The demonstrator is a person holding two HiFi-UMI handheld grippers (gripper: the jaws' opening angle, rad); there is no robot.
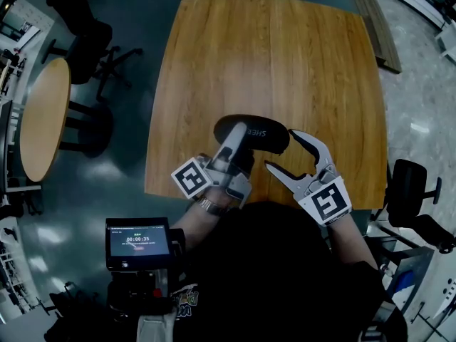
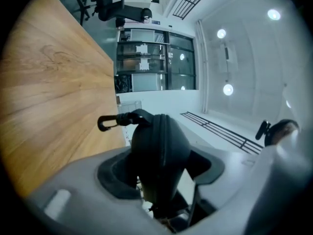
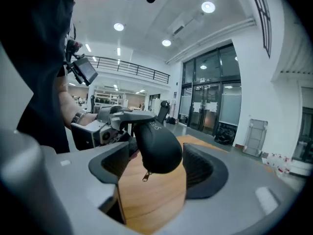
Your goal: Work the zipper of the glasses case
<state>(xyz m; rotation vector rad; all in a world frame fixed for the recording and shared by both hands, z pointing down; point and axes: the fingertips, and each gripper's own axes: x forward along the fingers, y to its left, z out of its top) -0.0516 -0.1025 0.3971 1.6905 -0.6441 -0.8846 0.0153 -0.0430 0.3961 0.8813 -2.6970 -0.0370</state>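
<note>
Head view had your left gripper (image 1: pixel 235 140) clamped on the black glasses case (image 1: pixel 262 135) over the near edge of the table (image 1: pixel 271 63), while your right gripper (image 1: pixel 285 152) gaped wide, the zipper pull (image 3: pixel 145 176) hanging untouched between its jaws.

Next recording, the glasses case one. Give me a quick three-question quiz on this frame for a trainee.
1. Multiple choice: which side clamps the glasses case? A left; B right; C both.
2. True or false: the zipper pull hangs free, with no pad touching it.
3. Fill in: a small black ____ is attached to one end of the case.

Key
1. A: the left hand-held gripper holds the case between its pads.
2. True: the right hand-held gripper stands open, its jaws apart around the case's end.
3. Carabiner clip.
</note>
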